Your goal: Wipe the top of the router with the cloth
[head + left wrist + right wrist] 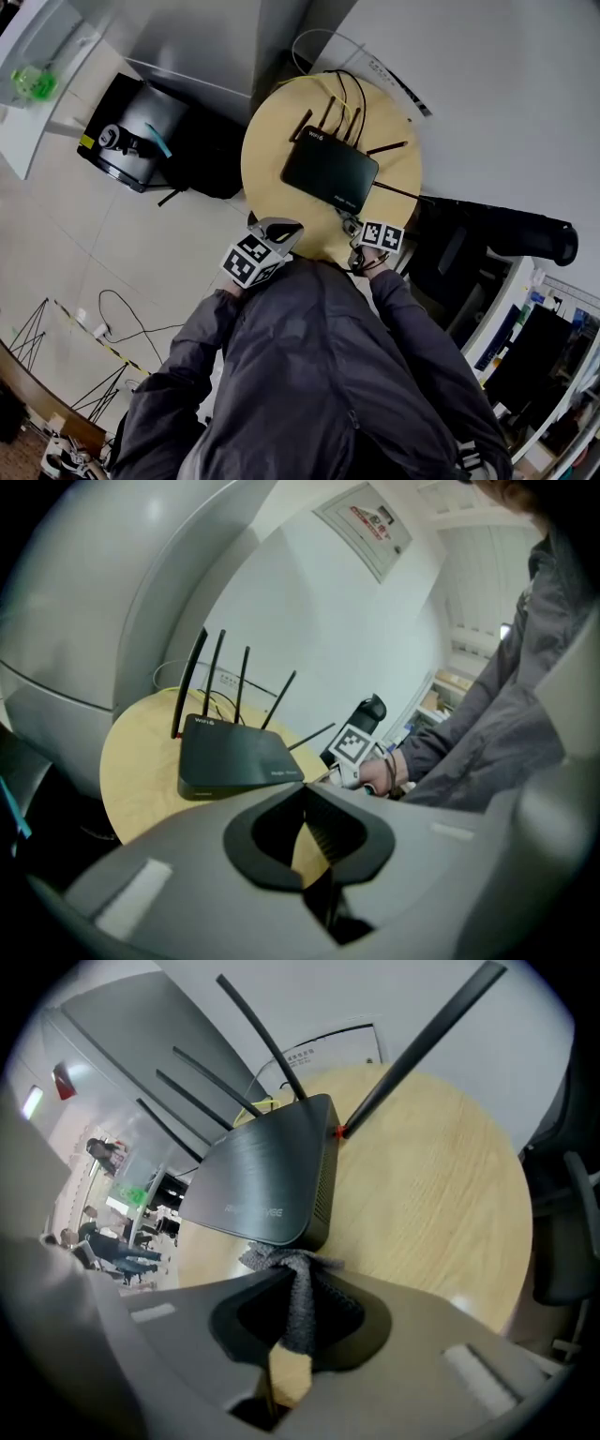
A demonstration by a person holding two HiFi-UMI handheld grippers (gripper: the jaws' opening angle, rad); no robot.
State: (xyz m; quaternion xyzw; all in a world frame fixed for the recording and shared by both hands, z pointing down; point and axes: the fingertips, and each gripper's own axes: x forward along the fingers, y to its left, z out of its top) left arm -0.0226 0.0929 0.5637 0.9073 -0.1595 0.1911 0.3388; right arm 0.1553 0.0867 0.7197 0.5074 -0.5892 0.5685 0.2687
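Note:
A black router (330,174) with several thin antennas lies on a round wooden table (267,159). My right gripper (291,1271) is shut on a grey cloth (300,1299), pinched between its jaws with a tuft sticking out in front. That tuft sits just before the router (267,1180) at its near edge. In the head view the right gripper (354,230) hangs over the table's near rim. My left gripper (281,231) is beside it at the near left rim; its jaws (305,794) are shut with nothing in them, a short way from the router (234,757).
Yellow and black cables (339,94) trail off the table's far side. A black box (141,141) stands on the floor to the left. A black office chair (487,246) is close on the right. Grey panels and a white wall lie beyond the table.

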